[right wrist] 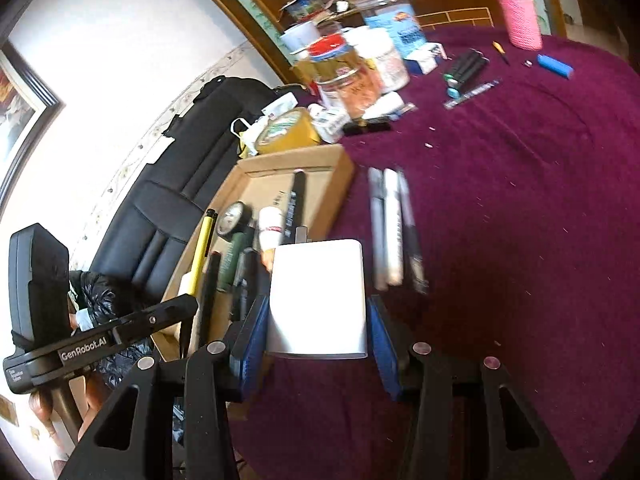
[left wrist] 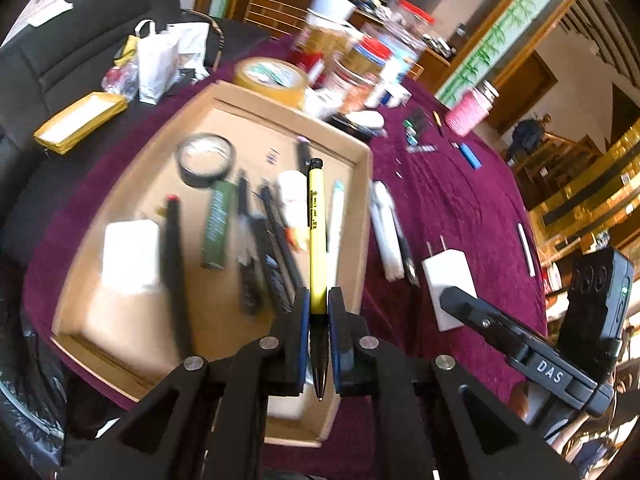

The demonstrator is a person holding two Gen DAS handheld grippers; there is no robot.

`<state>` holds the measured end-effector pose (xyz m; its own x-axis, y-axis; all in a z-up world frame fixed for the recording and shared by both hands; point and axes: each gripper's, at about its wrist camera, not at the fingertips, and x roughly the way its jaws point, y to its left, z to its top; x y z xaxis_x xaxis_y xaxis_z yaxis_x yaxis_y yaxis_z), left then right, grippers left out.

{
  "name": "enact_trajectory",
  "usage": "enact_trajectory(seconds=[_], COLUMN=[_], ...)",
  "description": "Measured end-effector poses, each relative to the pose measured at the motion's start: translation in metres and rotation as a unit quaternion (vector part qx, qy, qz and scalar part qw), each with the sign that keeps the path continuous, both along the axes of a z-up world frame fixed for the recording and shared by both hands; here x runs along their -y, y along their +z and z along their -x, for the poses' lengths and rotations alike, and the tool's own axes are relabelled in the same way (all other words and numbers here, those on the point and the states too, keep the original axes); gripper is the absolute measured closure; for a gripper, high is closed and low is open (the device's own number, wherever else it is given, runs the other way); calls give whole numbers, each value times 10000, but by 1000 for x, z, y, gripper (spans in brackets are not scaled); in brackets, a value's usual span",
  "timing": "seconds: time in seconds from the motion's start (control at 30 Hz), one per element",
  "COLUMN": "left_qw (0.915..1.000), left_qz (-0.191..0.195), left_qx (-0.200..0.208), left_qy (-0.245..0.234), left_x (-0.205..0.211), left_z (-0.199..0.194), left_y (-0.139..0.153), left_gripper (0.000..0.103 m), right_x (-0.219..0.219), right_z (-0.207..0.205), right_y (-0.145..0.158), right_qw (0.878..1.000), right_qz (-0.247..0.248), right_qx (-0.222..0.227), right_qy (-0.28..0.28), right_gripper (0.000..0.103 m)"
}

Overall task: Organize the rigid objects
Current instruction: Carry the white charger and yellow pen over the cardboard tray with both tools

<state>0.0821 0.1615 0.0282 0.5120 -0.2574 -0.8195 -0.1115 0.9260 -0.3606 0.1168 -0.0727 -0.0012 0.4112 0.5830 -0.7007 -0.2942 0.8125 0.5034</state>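
Observation:
A yellow pen with a black tip (left wrist: 316,240) is clamped in my left gripper (left wrist: 318,308), held above the cardboard tray (left wrist: 366,200), which holds several pens, a black tape roll (left wrist: 205,157) and a white box (left wrist: 130,254). My right gripper (right wrist: 318,320) is shut on a white plug-in charger (right wrist: 318,300), lifted over the purple cloth beside the tray (right wrist: 340,172). The same charger (left wrist: 450,280) shows in the left wrist view, with the right gripper's finger (left wrist: 480,312) across it. The yellow pen (right wrist: 202,248) appears at the tray's left side in the right wrist view.
Three markers (right wrist: 394,224) lie on the purple tablecloth (right wrist: 520,200) right of the tray. Jars, a yellow tape roll (right wrist: 286,130), a pink cup (right wrist: 520,16), a blue lighter (right wrist: 554,65) and black pens (right wrist: 466,66) crowd the far side. A black leather chair (right wrist: 180,200) stands to the left.

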Motion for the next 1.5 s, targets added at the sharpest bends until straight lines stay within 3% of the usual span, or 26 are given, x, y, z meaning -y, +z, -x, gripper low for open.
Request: enact_trajectory(seconds=[0.33,0.47,0.67,1.13,1.4,1.5], left_qw=[9999,9995,9979,9957,9960,9970], left_qz=[-91,-129,-178,-351,-257,-150], left_qx=[66,-112,-471,-616,-688,-628], left_qy=[85,-259,-404,-598,-500,-436], left_x=[-41,-41,-42,-33,-36,-39], left_z=[-53,-94,-135,-157,-157,-154], left_y=[9,-7,-41,-59,-66,-64], left_gripper=[94,94,94,94,94,83], right_x=[-57,-76,-92,-114,-111,-108], right_z=[-55,-77,-105,-126,-122,-120], right_y=[1,-5,-14,-31,-29,-29], right_qw=[9996,9990,9986,9921,9939,9958], right_qz=[226,409,512,1237,1104,913], right_qx=[-28,-58,-115,-95,2,-46], right_qy=[190,156,12,-161,-72,22], right_gripper=[51,51,51,50,47,43])
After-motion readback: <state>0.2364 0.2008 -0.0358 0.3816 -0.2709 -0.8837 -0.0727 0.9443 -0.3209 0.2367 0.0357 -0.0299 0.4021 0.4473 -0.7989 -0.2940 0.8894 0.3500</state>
